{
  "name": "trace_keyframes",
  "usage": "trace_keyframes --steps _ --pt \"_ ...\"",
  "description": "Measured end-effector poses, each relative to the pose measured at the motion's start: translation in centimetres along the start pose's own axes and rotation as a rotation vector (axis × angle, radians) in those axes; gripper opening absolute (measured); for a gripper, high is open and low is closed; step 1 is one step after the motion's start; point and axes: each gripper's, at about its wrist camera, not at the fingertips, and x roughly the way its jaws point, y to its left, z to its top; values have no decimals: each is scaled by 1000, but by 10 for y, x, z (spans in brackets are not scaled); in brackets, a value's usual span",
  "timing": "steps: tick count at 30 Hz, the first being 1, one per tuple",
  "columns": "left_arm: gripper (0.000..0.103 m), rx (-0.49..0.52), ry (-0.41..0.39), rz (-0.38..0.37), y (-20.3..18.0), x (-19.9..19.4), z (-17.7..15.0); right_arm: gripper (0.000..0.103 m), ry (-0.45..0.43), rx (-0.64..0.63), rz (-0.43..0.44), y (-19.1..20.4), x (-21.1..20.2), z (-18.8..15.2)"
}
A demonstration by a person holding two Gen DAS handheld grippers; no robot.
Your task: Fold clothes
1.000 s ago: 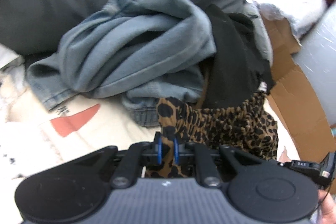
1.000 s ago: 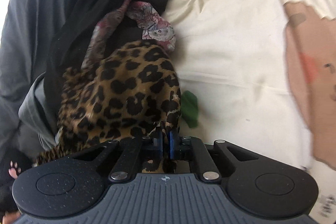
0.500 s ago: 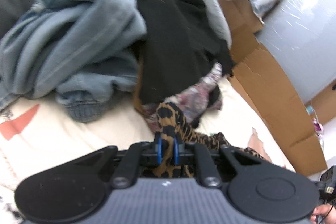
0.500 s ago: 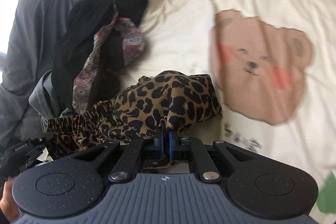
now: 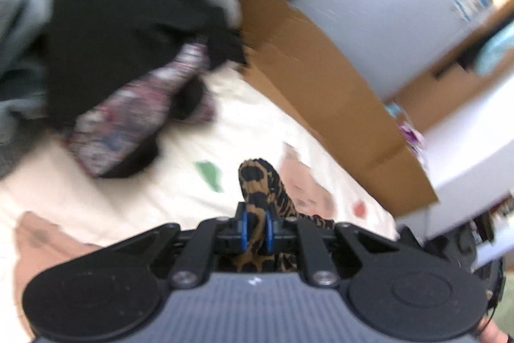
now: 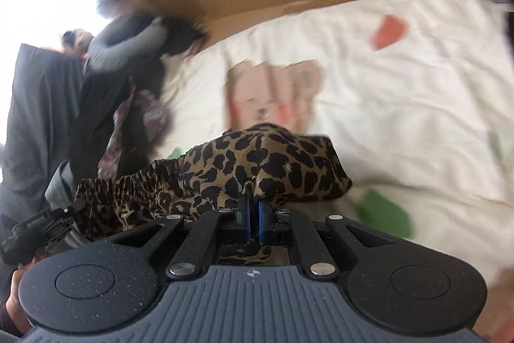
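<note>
I have the left tool (image 5: 255,229) and right tool (image 6: 253,216) both clamped on the leopard-print garment (image 6: 257,163), stretched above the bed sheet (image 6: 401,105). The bunched hem may slip, or snag the clothes pile (image 5: 122,53) at ten o'clock.

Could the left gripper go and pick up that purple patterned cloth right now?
Probably not yet. The left gripper is shut on the leopard-print garment, so its fingers are occupied. The way over the bedsheet to the patterned cloth looks open otherwise.
</note>
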Motion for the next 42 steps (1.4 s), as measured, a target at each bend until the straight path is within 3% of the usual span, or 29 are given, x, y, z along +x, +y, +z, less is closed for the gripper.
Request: trace_keyframes --steps 11,19,27,36,38,42 --pt "11 133 143 -198 -75 25 -17 3 -123 104 -81 -32 -122 -46" --pt "11 223 176 -290 -119 17 -18 3 -122 147 -106 -47 -144 -70" --pt "11 240 273 -229 -101 49 -38 4 -101 198 -131 -67 -154 -95" --pt "11 256 367 -153 -74 68 -59 14 111 197 -195 -95 -103 -115" --pt "11 256 378 -137 -68 68 -61 23 132 181 -200 -96 -106 -115" --pt "11 265 399 -112 -59 64 -66 25 160 150 -221 -98 -115 -112"
